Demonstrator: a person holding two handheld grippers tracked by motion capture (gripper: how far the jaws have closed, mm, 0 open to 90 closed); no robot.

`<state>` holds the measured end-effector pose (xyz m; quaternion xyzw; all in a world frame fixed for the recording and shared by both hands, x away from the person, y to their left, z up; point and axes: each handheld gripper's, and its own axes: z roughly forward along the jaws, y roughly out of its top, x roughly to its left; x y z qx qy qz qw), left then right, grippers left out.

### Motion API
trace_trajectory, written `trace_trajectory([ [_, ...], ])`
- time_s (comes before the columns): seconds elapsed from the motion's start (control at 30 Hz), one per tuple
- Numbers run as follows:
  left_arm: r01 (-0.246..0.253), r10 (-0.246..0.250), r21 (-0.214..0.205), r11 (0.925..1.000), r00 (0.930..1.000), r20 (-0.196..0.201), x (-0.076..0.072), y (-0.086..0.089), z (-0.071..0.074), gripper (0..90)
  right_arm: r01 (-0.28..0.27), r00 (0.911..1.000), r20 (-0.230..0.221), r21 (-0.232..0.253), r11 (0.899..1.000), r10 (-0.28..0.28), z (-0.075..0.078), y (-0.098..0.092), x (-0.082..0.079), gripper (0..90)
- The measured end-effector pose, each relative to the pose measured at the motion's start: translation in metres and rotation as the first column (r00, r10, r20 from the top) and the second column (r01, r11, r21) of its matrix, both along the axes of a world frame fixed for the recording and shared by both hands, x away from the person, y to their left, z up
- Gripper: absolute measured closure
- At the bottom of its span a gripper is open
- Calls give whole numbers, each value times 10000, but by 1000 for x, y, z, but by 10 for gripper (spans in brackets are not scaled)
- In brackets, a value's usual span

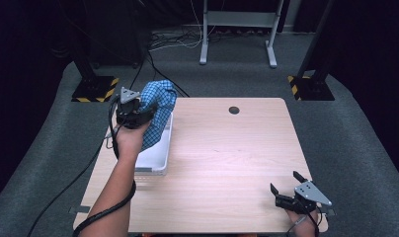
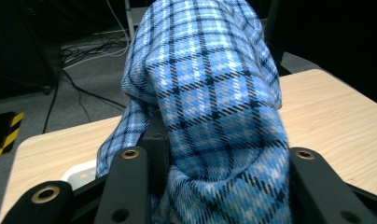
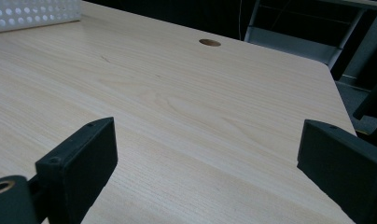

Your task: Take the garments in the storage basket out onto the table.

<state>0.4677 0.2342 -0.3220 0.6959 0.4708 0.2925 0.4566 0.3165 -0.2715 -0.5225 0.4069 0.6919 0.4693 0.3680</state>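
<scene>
A blue checked cloth (image 1: 159, 104) hangs bunched above a white perforated basket (image 1: 155, 160) at the table's left edge. My left gripper (image 1: 140, 112) is shut on the cloth and holds it up, its lower end trailing into the basket. In the left gripper view the cloth (image 2: 214, 93) bulges up between the black jaws of the left gripper (image 2: 219, 186), and a corner of the basket (image 2: 81, 173) shows below. My right gripper (image 1: 285, 180) rests near the table's front right corner, open. Bare wood lies between the jaws of the right gripper (image 3: 210, 149).
The wooden table (image 1: 227, 148) has a round cable hole (image 1: 233, 109) near its far edge. A metal stand (image 1: 237, 29) and cables lie on the floor behind. Yellow-and-black striped bases (image 1: 94, 89) flank the table's far corners. The basket (image 3: 32, 14) is at the far left in the right gripper view.
</scene>
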Motion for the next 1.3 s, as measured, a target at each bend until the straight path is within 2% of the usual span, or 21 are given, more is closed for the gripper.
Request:
trace_trajectory([
  [0.13,171,-171,-75,9998,9999,26,1,-10,0,589,12,10000,21,59,10000,-12,0,-1,0,39],
  [0.3,571,-571,-156,9982,9984,42,4,-32,-2,589,30,10000,-3,5,10000,-30,0,0,0,38],
  [0.73,1168,-1167,-210,9929,9931,71,6,-66,-4,589,101,9999,-10,21,9999,-101,0,0,0,38],
  [0.8,1338,-1337,-278,9906,9910,80,7,-76,-6,589,102,9999,-14,20,9999,-102,0,0,0,38],
  [1.03,1680,-1678,-327,9853,9858,66,8,-96,-7,588,107,9999,-45,-6,9999,-107,0,0,0,38],
  [1.13,1914,-1910,-326,9810,9815,127,8,-111,-7,588,100,9999,-39,-17,9999,-100,0,0,0,38],
  [1.3,2138,-2134,-332,9763,9768,154,8,-124,-7,588,91,10000,-40,9,10000,-91,0,0,0,38],
])
